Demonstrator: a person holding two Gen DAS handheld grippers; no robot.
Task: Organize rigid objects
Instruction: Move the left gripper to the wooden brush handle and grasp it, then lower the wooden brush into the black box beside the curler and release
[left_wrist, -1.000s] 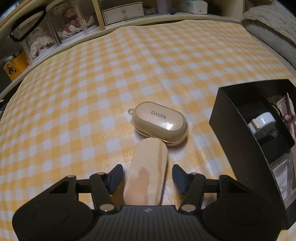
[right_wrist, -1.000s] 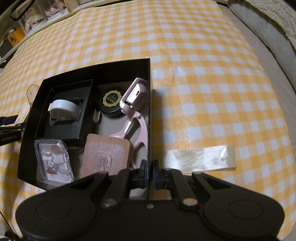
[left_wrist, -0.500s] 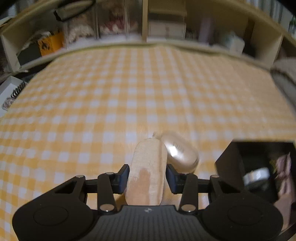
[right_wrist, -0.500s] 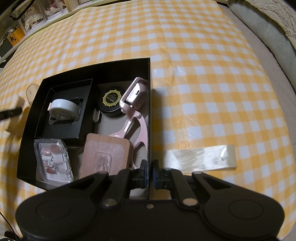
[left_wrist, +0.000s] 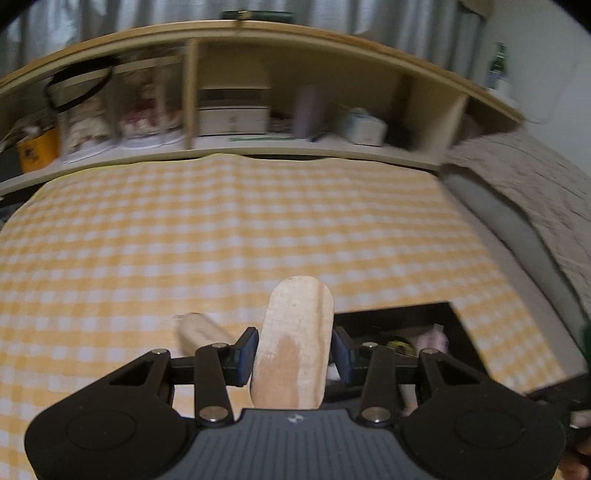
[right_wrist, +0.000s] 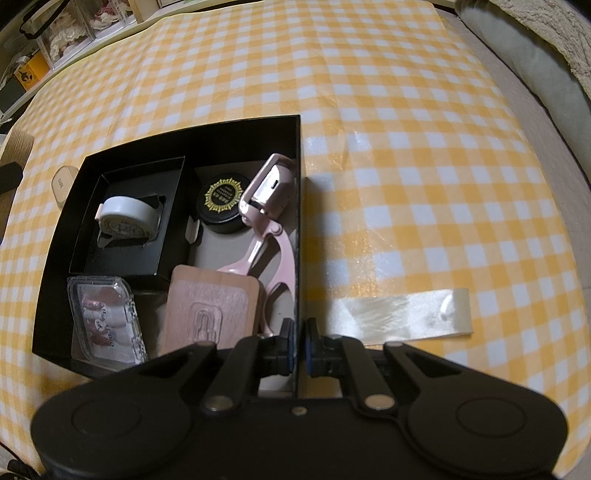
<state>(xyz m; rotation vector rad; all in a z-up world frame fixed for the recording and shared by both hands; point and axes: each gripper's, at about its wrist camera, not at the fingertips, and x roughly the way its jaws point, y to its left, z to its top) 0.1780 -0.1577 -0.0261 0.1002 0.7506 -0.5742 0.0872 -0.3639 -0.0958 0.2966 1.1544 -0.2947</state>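
The left gripper (left_wrist: 293, 354) is clamping a flat, rounded-end wooden stick (left_wrist: 295, 332) between its two blue-padded fingers (left_wrist: 246, 350), holding it lifted above the yellow-and-white checked tablecloth (left_wrist: 184, 240). Just left of the stick and lower down, a cream oval plastic case (left_wrist: 201, 334) is lying on the cloth, blurred. To the right of the stick, the open black cardboard box (left_wrist: 458, 325) is sitting on the cloth, its contents mostly hidden behind the gripper in the left wrist view.

In the right wrist view, the cream case (right_wrist: 62, 182) is showing just beside the box's left wall (right_wrist: 59, 236). Inside the box, going rightward, a clear plastic case of press-on nails (right_wrist: 105, 319) is lying at the near left, a white round tape dispenser (right_wrist: 125, 221) is sitting in a smaller black inner tray (right_wrist: 170, 221), a pinkish flat rectangular card (right_wrist: 210, 310) is lying in front, a black round jar with a gold emblem (right_wrist: 223, 199) is resting behind it, and a pink eyelash curler (right_wrist: 269, 218) is leaning along the right wall. The right gripper (right_wrist: 300, 349) is pinching the box's right wall between nearly closed fingers. Further right, a strip of clear tape (right_wrist: 402, 314) is lying on the cloth.
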